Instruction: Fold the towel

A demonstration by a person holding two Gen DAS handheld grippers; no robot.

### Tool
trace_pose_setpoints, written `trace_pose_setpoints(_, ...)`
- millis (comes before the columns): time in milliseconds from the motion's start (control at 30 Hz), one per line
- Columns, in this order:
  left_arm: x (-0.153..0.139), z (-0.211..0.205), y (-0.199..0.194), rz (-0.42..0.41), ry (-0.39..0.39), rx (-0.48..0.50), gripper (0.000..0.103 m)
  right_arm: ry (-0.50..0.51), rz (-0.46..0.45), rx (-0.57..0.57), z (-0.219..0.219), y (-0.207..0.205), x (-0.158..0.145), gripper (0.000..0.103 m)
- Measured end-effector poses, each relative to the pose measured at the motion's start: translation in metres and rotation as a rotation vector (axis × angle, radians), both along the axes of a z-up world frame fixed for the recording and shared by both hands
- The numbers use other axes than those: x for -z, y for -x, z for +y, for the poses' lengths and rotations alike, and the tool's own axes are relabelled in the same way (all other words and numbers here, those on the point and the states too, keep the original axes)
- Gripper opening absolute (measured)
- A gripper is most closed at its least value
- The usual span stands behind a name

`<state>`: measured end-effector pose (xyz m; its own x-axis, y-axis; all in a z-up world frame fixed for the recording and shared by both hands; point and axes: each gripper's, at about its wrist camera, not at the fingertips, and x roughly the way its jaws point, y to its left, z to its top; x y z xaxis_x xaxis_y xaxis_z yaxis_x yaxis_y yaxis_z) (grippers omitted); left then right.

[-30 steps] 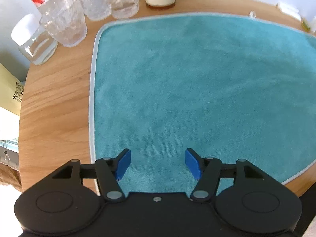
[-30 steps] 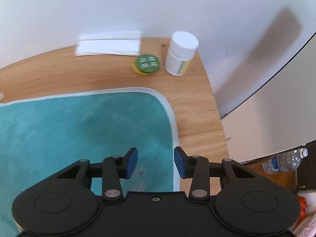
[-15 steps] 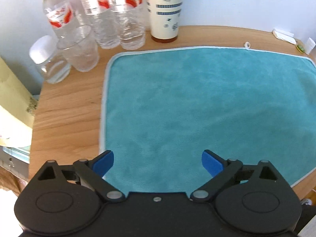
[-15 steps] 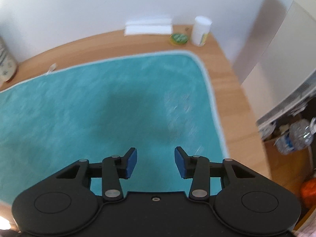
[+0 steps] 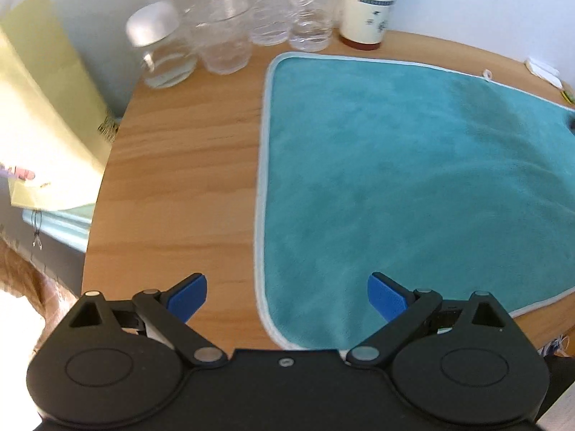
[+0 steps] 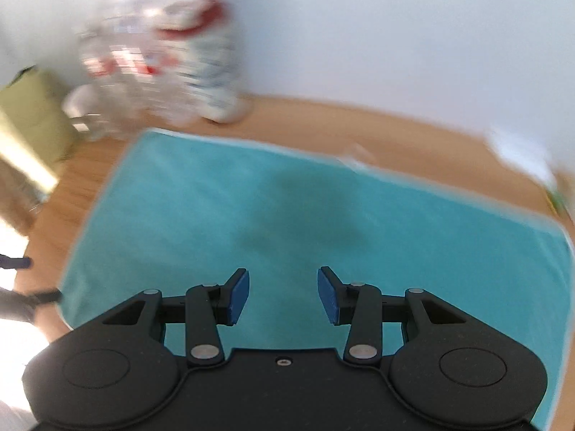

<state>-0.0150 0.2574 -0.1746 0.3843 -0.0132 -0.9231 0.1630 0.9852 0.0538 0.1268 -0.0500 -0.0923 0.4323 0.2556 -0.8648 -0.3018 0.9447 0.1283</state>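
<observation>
The teal towel is seen flat on the wooden table, unfolded. The left gripper, widened since a second ago, is positioned at the near-left corner; the right gripper, half-open and empty, is swung leftward.

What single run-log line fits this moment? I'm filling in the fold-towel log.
stage: pre-grasp | teal towel: flat on wooden table, unfolded | left claw: open over towel's near-left edge | right claw: open above towel, empty
</observation>
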Motion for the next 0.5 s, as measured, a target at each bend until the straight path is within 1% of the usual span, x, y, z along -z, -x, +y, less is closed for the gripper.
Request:
trace_pose_setpoints(33,0.001,0.002,0.002,-0.001,-0.009,-0.005,0.097,0.004,-0.007,-0.028,0.017,-0.008,-0.002,0.047)
trace_pose_setpoints(67,0.003,0.005,0.003,0.002,-0.006,-0.013,0.097,0.007,-0.016,-0.082,0.046,-0.025,-0.002,0.047)
trace_pose_setpoints(100,0.005,0.007,0.004,0.006,-0.002,-0.021,0.097,0.009,-0.019,-0.115,0.065,-0.034,-0.002,0.047)
trace_pose_setpoints(200,0.01,0.012,0.005,0.015,0.007,-0.046,0.093,0.011,-0.02,-0.203,0.116,-0.062,0.003,0.047)
trace_pose_setpoints(267,0.015,0.019,0.005,0.032,0.036,-0.093,0.087,0.013,-0.024,-0.258,0.141,-0.074,0.008,0.047)
trace_pose_setpoints(333,0.019,0.024,0.005,0.047,0.051,-0.134,0.084,0.039,-0.026,-0.318,0.165,-0.089,0.016,0.047)
trace_pose_setpoints(433,0.023,0.029,0.005,0.053,0.072,-0.176,0.083,0.05,-0.012,-0.392,0.185,-0.105,0.027,0.047)
trace_pose_setpoints(500,0.025,0.031,0.005,0.056,0.078,-0.199,0.083,0.07,-0.002,-0.421,0.193,-0.116,0.037,0.047)
